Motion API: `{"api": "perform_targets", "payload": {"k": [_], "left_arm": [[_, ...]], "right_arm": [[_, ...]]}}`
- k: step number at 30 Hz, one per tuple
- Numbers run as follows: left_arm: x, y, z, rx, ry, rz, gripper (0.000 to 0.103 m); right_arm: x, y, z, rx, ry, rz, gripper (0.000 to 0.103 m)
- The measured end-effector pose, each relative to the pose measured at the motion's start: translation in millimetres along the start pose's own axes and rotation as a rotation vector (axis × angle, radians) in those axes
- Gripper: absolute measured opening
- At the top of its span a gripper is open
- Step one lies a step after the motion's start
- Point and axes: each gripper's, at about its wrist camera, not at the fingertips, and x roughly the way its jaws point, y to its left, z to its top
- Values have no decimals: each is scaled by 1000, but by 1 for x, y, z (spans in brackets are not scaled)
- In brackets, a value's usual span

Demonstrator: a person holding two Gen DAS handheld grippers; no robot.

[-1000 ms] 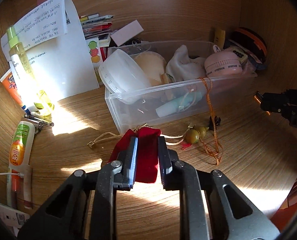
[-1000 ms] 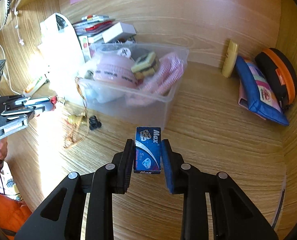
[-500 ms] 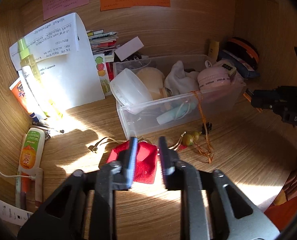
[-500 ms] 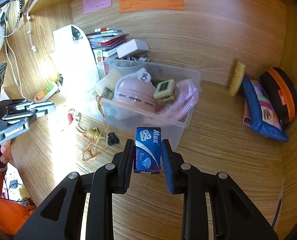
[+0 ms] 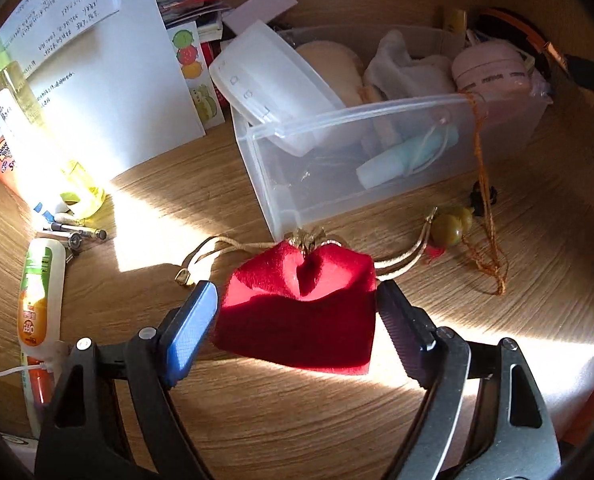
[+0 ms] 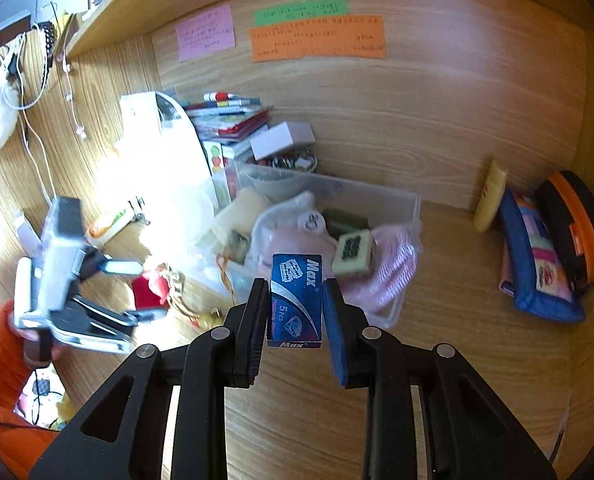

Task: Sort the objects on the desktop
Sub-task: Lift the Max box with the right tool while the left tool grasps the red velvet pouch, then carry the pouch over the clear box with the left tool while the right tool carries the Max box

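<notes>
Left wrist view: my left claw (image 5: pixel 297 312) went from pinching red pouch (image 5: pixel 301 312) to wide open, pouch dropped on table (image 5: pixel 297 420) beside clear bin (image 5: pixel 377 152). Right claw (image 6: pixel 295 300) kept gripping blue Max box (image 6: pixel 295 300), bin probably next.

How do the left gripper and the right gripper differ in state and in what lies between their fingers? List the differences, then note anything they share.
The left gripper is open wide; the right gripper is shut. The left gripper's fingers flank a soft red drawstring pouch lying on the wooden desk, whereas the right gripper clamps a rigid blue Max box above the clear plastic bin. Both have black bodies with blue finger pads.
</notes>
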Motion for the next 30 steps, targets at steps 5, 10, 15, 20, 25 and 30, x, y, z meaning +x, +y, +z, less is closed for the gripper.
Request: {"api": "perform_targets", "payload": {"k": [5,10,15,20,25,30], "left_arm": [[3,3,3,-10,-30,-42,66],[-5,5,-3,-22,-81,-30,48],[-23,12,-14,-86,-121,-36,30],[-38,25,-27,-152,-151,-19,29],[-54,43,-33,-241,-198,-17,29],[-76,57,-21,-273,-272,-12,29]], "right_arm": [[10,6,9,-7,-1,15,25],[25,12,17,-9,12,38,25],[35,18,25,-18,13,50,25],[42,18,36,-18,7,56,25],[50,19,46,-14,2,64,25],[63,26,50,-18,18,80,25]]}}
